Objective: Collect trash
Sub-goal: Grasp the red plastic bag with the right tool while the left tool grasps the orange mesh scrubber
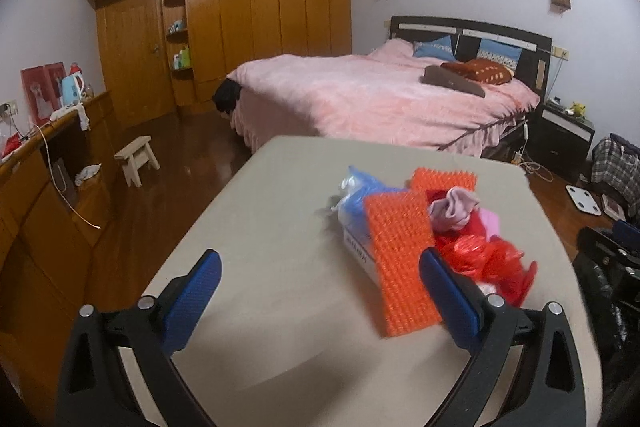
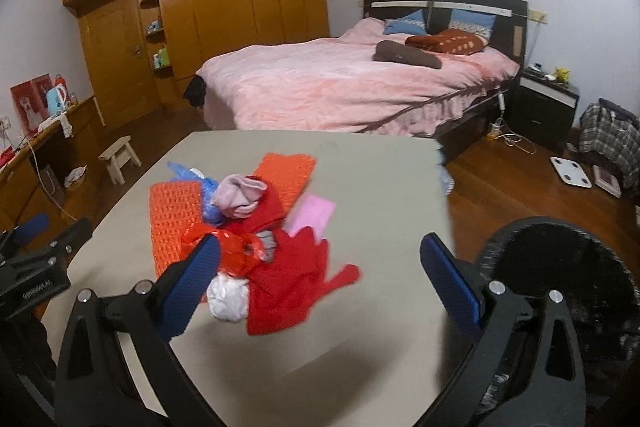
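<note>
A heap of trash lies on the beige table (image 1: 256, 227) (image 2: 380, 187): two orange bumpy sheets (image 1: 400, 259) (image 2: 174, 223), a blue plastic bag (image 1: 356, 191) (image 2: 208, 203), a red plastic bag (image 1: 492, 259) (image 2: 288, 267), a pink crumpled cloth (image 1: 456, 207) (image 2: 240, 197), a pink paper (image 2: 314, 213) and a white wad (image 2: 228, 297). My left gripper (image 1: 320, 263) is open, just left of and short of the heap. My right gripper (image 2: 320, 251) is open, its left finger over the heap's near edge. The left gripper (image 2: 36, 251) also shows at the right wrist view's left edge.
A black round bin (image 2: 560, 279) stands at the table's right, beside my right gripper. Beyond the table are a pink bed (image 1: 380, 95) (image 2: 340, 83), a wooden wardrobe (image 1: 240, 7), a small stool (image 1: 138, 157) and a long wooden cabinet (image 1: 40, 187) on the left. Bags and a scale (image 2: 570, 175) lie on the floor at right.
</note>
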Demonstrator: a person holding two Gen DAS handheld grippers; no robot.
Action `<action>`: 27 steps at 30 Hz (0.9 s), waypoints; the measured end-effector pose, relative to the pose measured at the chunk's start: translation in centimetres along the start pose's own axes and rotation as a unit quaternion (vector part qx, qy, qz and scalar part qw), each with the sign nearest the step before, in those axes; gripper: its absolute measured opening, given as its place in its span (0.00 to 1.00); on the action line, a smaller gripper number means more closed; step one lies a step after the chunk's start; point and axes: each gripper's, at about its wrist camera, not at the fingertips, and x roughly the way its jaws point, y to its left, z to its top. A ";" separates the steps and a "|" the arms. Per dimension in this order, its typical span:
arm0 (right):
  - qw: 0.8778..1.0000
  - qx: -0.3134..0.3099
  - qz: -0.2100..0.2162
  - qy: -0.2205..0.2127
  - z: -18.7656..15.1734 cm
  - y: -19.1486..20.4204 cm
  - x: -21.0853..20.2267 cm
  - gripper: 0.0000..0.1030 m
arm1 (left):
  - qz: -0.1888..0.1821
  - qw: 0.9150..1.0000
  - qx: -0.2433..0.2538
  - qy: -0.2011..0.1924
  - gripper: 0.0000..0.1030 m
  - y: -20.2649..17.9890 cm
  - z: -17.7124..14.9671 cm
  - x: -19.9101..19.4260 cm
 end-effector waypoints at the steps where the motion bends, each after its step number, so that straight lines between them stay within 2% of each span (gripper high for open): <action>1: 1.000 -0.006 0.003 0.006 -0.1 0.5 0.8 0.92 | 0.005 1.000 0.000 0.000 0.94 0.2 -0.2 0.4; 5: 0.999 -0.024 0.020 0.027 -0.7 2.0 3.4 0.83 | 0.020 1.000 0.001 0.002 0.94 0.9 -0.2 1.7; 14: 0.996 -0.050 0.053 0.042 -1.1 6.0 7.3 0.82 | 0.054 0.998 -0.017 0.009 0.90 4.1 -0.6 3.8; 19: 0.994 -0.059 0.075 0.058 -1.2 7.3 9.1 0.64 | 0.054 0.998 -0.014 0.010 0.90 4.3 -0.7 4.0; 21: 0.992 -0.065 0.085 0.063 -1.3 7.5 9.4 0.47 | 0.051 0.999 -0.015 0.012 0.90 4.2 -0.6 4.0; 22: 0.990 -0.066 0.104 0.070 -1.3 7.6 9.5 0.46 | 0.048 0.999 -0.015 0.012 0.90 4.1 -0.7 4.0; 24: 0.989 -0.068 0.115 0.070 -1.3 7.6 9.2 0.39 | 0.044 0.999 -0.013 0.012 0.90 3.8 -0.7 4.0; 27: 0.988 -0.067 0.126 0.065 -1.2 7.3 8.5 0.37 | 0.037 0.999 -0.009 0.013 0.90 3.0 -0.6 3.9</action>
